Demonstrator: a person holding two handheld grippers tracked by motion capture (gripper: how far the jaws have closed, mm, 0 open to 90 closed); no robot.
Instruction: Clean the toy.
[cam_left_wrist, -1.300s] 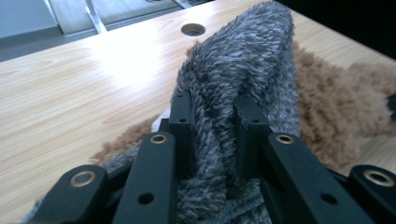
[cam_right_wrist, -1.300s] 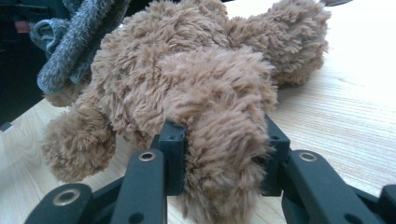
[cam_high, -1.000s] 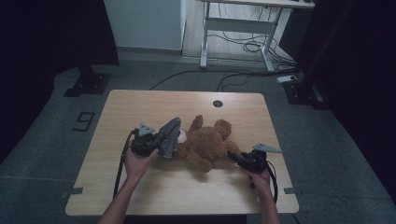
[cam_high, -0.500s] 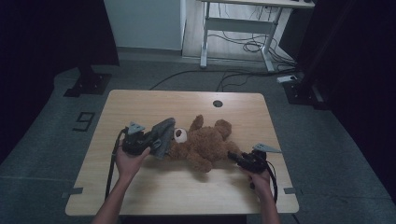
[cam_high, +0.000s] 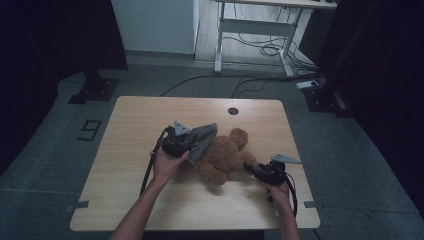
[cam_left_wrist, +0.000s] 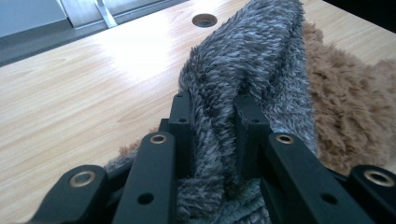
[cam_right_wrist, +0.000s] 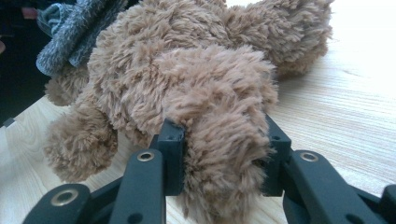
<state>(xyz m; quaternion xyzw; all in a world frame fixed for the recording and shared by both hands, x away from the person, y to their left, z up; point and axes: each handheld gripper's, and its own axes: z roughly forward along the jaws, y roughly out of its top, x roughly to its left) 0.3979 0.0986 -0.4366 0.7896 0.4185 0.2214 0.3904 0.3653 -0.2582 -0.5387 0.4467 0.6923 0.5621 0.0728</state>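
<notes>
A brown teddy bear (cam_high: 225, 157) lies on the wooden table (cam_high: 135, 120). A grey fuzzy garment (cam_high: 201, 140) drapes over its left side. My left gripper (cam_high: 192, 145) is shut on a bunched fold of that grey garment (cam_left_wrist: 243, 84), lifting it above the brown teddy bear (cam_left_wrist: 355, 112). At the bear's right end my right gripper (cam_high: 250, 167) is shut on one of the bear's limbs (cam_right_wrist: 219, 116), its jaws pressing into the fur on both sides. Past the bear's body, the grey garment (cam_right_wrist: 74, 32) hangs at the upper left.
A round cable hole (cam_high: 233, 111) sits near the table's far edge. Bare tabletop spreads to the left and front of the bear. Beyond the table stand a white desk frame (cam_high: 250, 30) and loose floor cables (cam_high: 270, 50). A "9" mark (cam_high: 90, 130) is on the floor at left.
My left gripper has swung left and back, then right over the bear, rising with the grey garment in it. The right gripper has stayed put on the bear's limb.
</notes>
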